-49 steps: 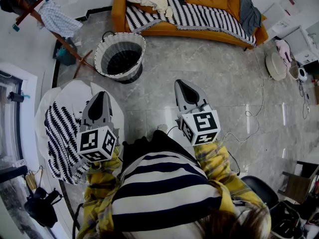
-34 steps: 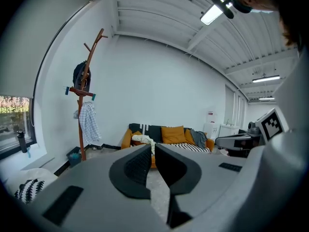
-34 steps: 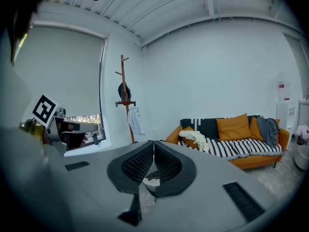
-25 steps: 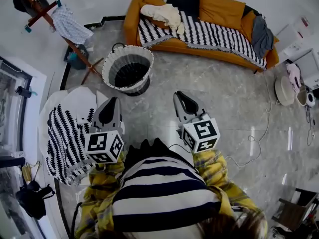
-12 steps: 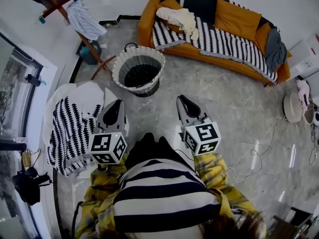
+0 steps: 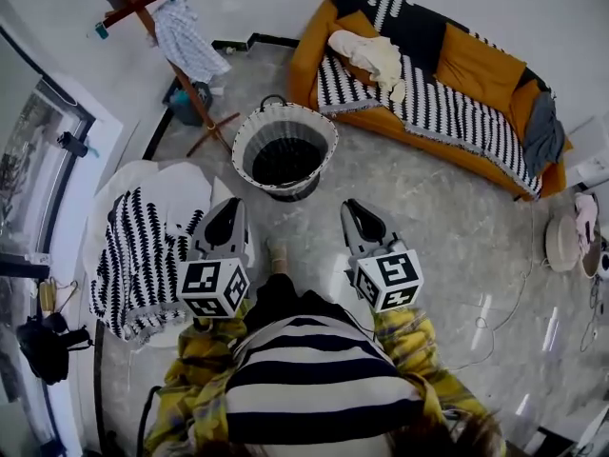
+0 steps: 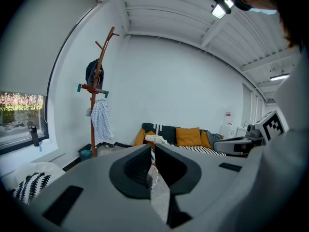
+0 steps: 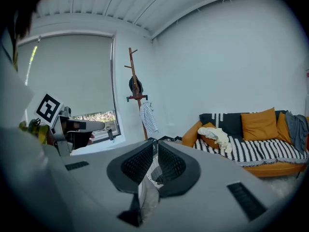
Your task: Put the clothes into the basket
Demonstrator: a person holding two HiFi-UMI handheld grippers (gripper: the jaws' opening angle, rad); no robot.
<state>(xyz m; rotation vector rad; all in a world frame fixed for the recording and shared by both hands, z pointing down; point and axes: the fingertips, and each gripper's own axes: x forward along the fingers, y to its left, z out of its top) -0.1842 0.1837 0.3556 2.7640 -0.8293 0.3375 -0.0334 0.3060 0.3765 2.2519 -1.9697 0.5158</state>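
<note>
We hold both arms out from the chest, yellow plaid sleeves bent at the elbows. The left tongs and right tongs sit side by side, apart, aimed slightly downward towards the basket. In the gripper views the left tongs and right tongs are each clenched, their ribbed black pads nearly meeting with nothing between them.

The basket is round and woven, pale outside and dark within. It stands on the glossy grey stone floor between us and the orange sofa. We cannot make out anything inside it.

The clothes lie elsewhere. A crumpled cream garment rests on the sofa's black-and-white striped throw, and a grey garment is draped over its far end. A checked shirt hangs on the wooden coat stand.
</note>
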